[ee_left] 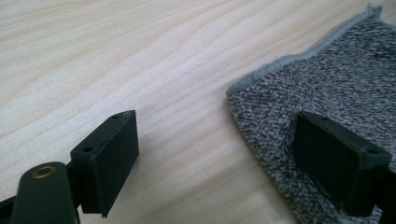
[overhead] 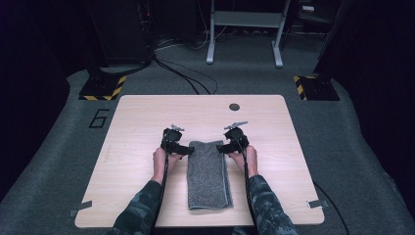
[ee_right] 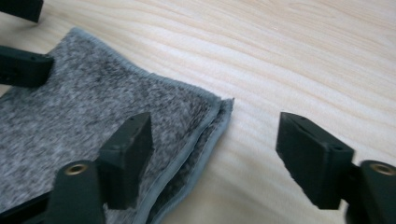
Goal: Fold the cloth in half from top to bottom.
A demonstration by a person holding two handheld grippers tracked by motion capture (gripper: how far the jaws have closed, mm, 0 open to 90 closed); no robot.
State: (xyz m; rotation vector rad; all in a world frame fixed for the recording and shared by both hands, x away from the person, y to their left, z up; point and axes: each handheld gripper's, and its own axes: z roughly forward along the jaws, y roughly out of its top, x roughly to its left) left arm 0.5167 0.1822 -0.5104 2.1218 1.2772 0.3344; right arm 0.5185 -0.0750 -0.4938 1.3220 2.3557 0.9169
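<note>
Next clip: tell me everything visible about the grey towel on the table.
The grey towel is speckled terry-like cloth with a paler stitched hem, folded into a long narrow strip of stacked layers. It lies flat on the wooden table, running from near the person toward the far side. The left tongs and right tongs straddle its two far corners, open, not gripping it.

Both grippers' jaws apart, low

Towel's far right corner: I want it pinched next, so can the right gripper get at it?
Probably yes. The right gripper has open jaws straddling the towel at that corner, with nothing between.
</note>
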